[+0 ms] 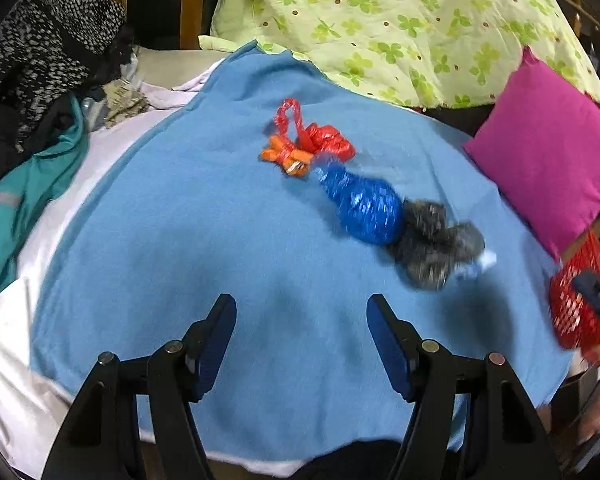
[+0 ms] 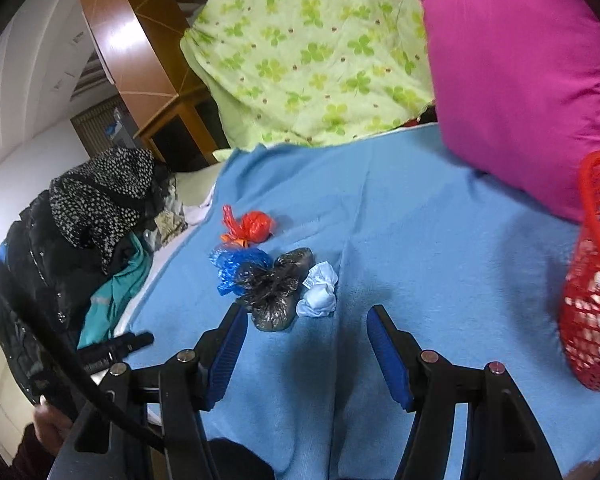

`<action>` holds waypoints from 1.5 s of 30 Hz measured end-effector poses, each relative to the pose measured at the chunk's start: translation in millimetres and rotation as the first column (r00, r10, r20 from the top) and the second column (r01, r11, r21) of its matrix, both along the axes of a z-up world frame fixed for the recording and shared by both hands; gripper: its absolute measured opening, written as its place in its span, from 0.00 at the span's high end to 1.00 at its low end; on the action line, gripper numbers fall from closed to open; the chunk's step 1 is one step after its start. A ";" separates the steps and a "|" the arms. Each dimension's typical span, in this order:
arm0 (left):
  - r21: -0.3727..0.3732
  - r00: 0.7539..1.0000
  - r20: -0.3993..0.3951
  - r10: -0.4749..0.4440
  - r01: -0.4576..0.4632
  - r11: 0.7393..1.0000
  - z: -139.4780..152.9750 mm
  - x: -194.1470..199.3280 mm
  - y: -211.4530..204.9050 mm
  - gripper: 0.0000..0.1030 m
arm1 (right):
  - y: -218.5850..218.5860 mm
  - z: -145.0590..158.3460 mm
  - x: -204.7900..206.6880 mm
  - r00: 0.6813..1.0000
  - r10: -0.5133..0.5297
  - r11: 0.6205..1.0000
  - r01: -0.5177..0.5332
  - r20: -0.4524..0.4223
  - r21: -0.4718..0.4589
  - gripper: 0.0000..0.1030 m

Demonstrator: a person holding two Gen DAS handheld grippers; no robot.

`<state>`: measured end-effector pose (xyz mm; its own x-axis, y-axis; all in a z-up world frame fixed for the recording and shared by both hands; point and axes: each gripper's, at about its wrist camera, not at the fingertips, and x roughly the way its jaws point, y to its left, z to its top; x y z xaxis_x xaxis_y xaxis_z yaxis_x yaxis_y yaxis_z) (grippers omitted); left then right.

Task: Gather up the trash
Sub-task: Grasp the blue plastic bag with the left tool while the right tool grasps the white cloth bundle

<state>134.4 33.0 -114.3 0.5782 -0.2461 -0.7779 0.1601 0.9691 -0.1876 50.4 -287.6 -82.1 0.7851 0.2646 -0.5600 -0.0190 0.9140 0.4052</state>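
Right wrist view — blue blanket (image 2: 420, 240) bears knotted trash bags (image 2: 268, 276) — both jaws released, empty.

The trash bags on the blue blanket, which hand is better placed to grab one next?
Right, probably. The right gripper has open jaws just short of the black bag, with the red basket beside it. The left gripper, also open, sits farther from the pile.

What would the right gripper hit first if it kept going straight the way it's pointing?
Probably bare blue blanket. The right gripper is open and empty; the white wad and black bag lie just left of its line, though depth is unclear.
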 end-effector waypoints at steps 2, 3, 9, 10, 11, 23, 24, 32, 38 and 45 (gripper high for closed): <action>-0.026 1.000 -0.024 0.006 -0.006 1.000 -3.2 22.2 -6.4 0.33 | 1.4 -8.7 15.8 1.000 0.009 1.000 -0.009 -0.012 0.002 0.37; -0.045 0.999 -0.038 0.007 -0.009 0.999 -5.5 33.4 -9.5 0.33 | 2.5 -12.3 22.8 1.000 0.015 1.000 -0.015 -0.016 0.005 0.38; -0.122 0.994 -0.101 0.045 -0.057 0.991 -19.7 92.8 -30.1 0.33 | 9.2 -43.0 72.2 0.996 0.054 0.998 -0.055 -0.073 -0.018 0.61; -0.132 0.992 -0.114 0.046 -0.061 0.989 -23.2 103.3 -36.2 0.33 | 9.8 -50.0 81.0 0.995 0.054 0.998 -0.056 -0.087 -0.022 0.61; -0.135 0.992 -0.119 0.046 -0.062 0.989 -24.5 108.3 -39.5 0.33 | 10.4 -54.5 87.2 0.994 0.052 0.998 -0.055 -0.096 -0.024 0.61; -0.229 0.979 -0.201 0.008 -0.055 0.972 -55.5 144.6 -64.7 0.31 | 30.9 -90.1 141.9 0.974 0.108 0.991 -0.121 -0.199 -0.058 0.62; -0.238 0.979 -0.206 0.005 -0.055 0.970 -57.0 145.0 -64.6 0.31 | 33.5 -91.4 141.5 0.974 0.107 0.990 -0.124 -0.200 -0.071 0.65; -0.314 0.963 -0.269 0.002 -0.090 0.945 -56.2 139.7 -68.4 0.36 | 28.3 -77.0 117.7 0.984 0.063 0.990 -0.082 -0.166 -0.111 0.76; -0.308 0.961 -0.269 0.064 -0.149 0.940 -47.9 137.6 -63.7 0.35 | 9.9 -56.8 88.8 0.992 0.034 0.996 -0.043 -0.124 -0.072 0.76; -0.327 0.956 -0.291 0.042 -0.140 0.934 -64.5 142.0 -78.2 0.36 | 11.5 -44.1 72.7 0.996 0.029 0.998 -0.034 -0.083 -0.061 0.76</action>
<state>276.4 -45.2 -178.8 0.3861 -0.4811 -0.7871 -0.0316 0.8458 -0.5326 123.0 -276.1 -126.2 0.7278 0.2509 -0.6382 -0.0169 0.9370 0.3490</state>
